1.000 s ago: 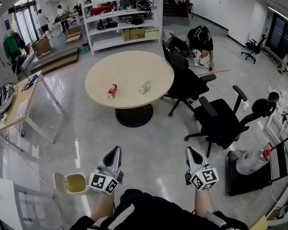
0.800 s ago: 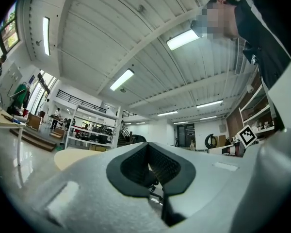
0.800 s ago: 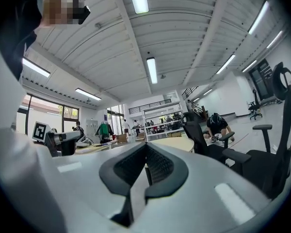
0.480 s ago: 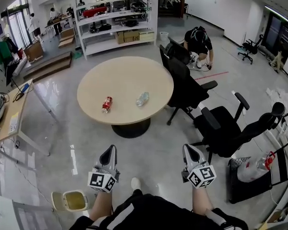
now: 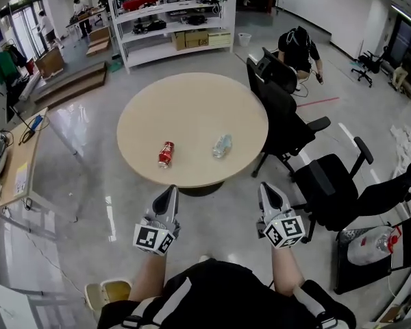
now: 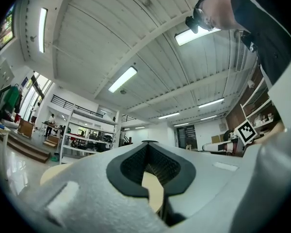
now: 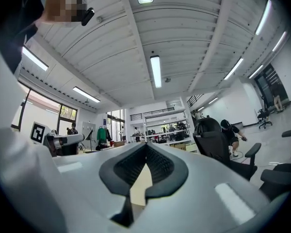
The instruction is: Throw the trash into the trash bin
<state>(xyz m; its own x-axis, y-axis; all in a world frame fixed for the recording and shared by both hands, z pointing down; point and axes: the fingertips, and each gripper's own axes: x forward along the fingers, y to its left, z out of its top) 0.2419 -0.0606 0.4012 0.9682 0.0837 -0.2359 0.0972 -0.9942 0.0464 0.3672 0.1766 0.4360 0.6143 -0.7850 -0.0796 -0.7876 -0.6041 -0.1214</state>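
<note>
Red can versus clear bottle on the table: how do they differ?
The red can is opaque and coloured; the clear bottle is see-through. In the head view the red can lies left of the clear bottle. Both lie on their sides on the round table, apart.

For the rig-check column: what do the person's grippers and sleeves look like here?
The left gripper and right gripper are light grey tapered shells with black ribbed pads, each carrying a white cube with black square markers. The person wears a black top with a white stripe.

right gripper [image 7: 146, 145] jaws together, black chair [image 7: 211, 140]
</note>
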